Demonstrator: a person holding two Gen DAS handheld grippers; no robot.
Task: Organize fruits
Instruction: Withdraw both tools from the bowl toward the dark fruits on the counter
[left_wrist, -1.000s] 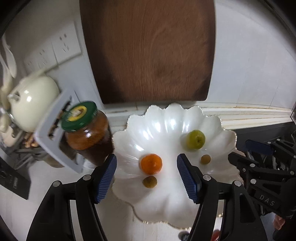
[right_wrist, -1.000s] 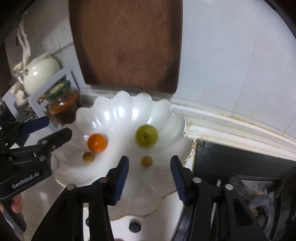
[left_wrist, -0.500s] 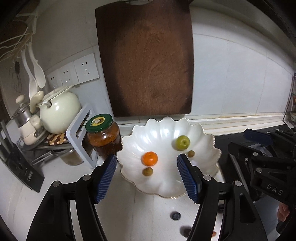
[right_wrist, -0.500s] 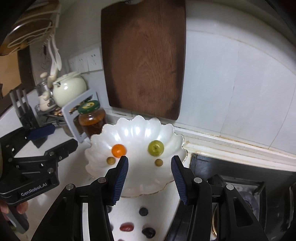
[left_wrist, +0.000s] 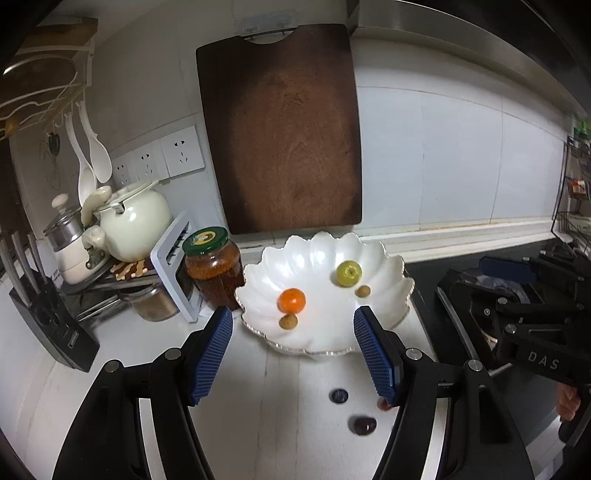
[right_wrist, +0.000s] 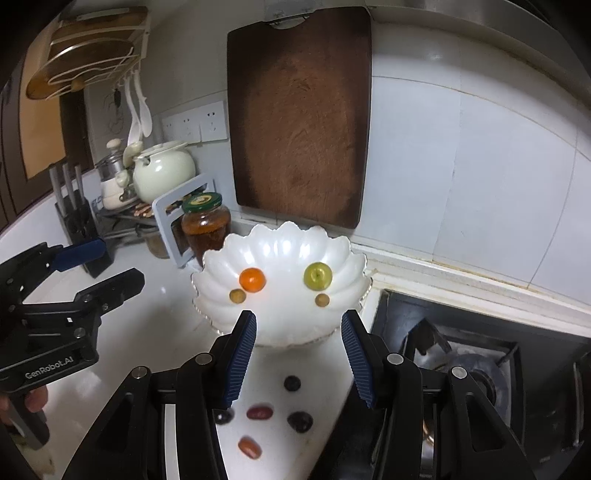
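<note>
Left wrist view: left gripper (left_wrist: 291, 354) jaws apart, nothing between the pads, hanging over the white counter (left_wrist: 258, 406) near side of the scalloped white bowl (left_wrist: 391, 291); bowl holds an orange fruit (left_wrist: 291, 300) with a small brown fruit (left_wrist: 287, 321) touching it, a green fruit (left_wrist: 348, 273) with another small brown one (left_wrist: 363, 291) just beside; dark loose fruits (left_wrist: 364, 425) lie on the counter nearer the camera; jar with green lid (left_wrist: 211, 266) just left of the bowl, cream teapot (left_wrist: 133, 218) and rack further left; wooden cutting board (left_wrist: 280, 129) hangs on the white tiled wall; black stove (left_wrist: 461, 295) at right.

Right wrist view: right gripper (right_wrist: 298, 356) jaws apart, empty, near the bowl (right_wrist: 347, 258) rim; dark and red fruits (right_wrist: 260, 412) scattered on the counter between the fingers; left gripper (right_wrist: 92, 266) visible at far left, a hand (right_wrist: 33, 400) under it; stove burner (right_wrist: 476, 373) at right; wall sockets (right_wrist: 195, 123) left of the board.
</note>
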